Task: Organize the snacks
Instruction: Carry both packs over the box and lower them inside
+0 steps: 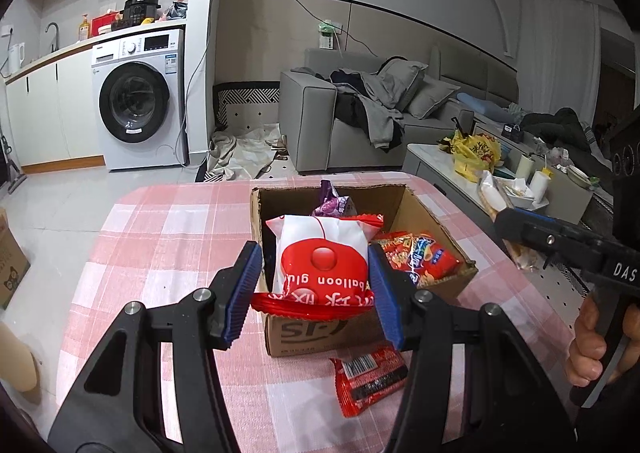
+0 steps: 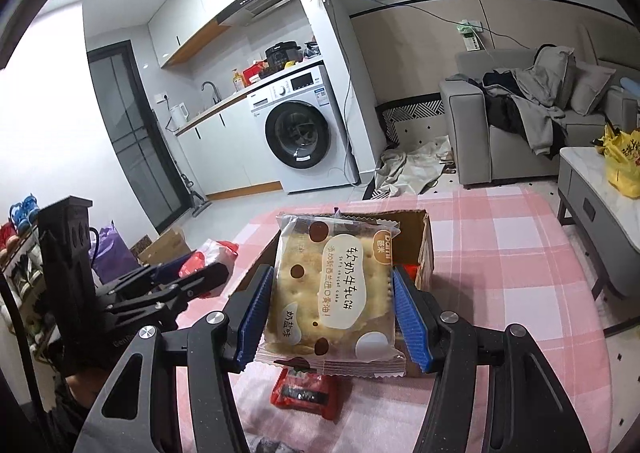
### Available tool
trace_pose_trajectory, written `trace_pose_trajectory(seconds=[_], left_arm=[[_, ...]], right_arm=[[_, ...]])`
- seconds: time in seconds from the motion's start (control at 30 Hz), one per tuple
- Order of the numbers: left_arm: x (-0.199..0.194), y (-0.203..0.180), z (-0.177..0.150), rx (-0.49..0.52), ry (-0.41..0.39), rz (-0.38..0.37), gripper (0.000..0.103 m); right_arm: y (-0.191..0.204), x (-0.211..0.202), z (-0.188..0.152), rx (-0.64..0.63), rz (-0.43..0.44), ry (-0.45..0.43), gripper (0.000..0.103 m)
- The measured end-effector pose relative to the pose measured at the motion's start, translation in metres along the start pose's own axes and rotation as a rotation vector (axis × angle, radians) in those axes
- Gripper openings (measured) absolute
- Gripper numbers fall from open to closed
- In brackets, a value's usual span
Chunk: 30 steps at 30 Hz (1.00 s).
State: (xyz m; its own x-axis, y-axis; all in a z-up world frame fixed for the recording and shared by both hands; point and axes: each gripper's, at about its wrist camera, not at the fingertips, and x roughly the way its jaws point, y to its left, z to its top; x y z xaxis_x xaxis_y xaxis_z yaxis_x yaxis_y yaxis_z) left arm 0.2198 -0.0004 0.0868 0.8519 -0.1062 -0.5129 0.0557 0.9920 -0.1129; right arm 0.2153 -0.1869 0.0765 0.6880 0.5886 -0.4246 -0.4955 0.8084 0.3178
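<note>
Balloon-gum packet clamped in left tongs; cracker packet clamped in right tongs.

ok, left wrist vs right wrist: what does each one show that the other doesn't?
Only the left wrist view: the left gripper shut on the white-and-red balloon gum packet, plus the purple packet and the orange-red packet lying inside the box.

Only the right wrist view: the right gripper shut on the soft nougat cake packet.

Both: the cardboard box, the red snack packet on the pink checked tablecloth, the washing machine.
</note>
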Motion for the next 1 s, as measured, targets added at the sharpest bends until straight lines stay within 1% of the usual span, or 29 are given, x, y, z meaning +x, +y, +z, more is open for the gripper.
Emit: trace_pose_trajectory(seconds=[0.17, 0.47, 0.6, 0.67, 0.73, 0.83, 1.0], left_arm=[[0.011, 0.001, 0.001, -0.006, 0.003, 0.001, 0.051], [0.046, 0.004, 0.006, -0.004, -0.003, 0.020, 0.051], [0.063, 0.007, 0.002, -0.009, -0.005, 0.001, 0.051], [0.072, 0.008, 0.000, -0.017, 0.004, 0.000, 0.051], [0.079, 0.010, -0.002, -0.025, 0.008, -0.001, 0.051], [0.088, 0.011, -0.003, -0.020, 0.002, 0.023, 0.051], [0.102, 0.010, -0.004, -0.024, 0.004, 0.022, 0.051]], right_arm=[[-0.004, 0.010, 0.007, 0.023, 0.007, 0.010, 0.060], [-0.009, 0.037, 0.015, 0.051, 0.008, 0.043, 0.060], [-0.012, 0.051, 0.016, 0.068, 0.006, 0.050, 0.060], [-0.012, 0.057, 0.015, 0.081, 0.000, 0.043, 0.060], [-0.013, 0.065, 0.016, 0.083, 0.002, 0.055, 0.060], [-0.016, 0.075, 0.017, 0.100, 0.007, 0.065, 0.060], [-0.022, 0.089, 0.019, 0.107, 0.001, 0.078, 0.060]])
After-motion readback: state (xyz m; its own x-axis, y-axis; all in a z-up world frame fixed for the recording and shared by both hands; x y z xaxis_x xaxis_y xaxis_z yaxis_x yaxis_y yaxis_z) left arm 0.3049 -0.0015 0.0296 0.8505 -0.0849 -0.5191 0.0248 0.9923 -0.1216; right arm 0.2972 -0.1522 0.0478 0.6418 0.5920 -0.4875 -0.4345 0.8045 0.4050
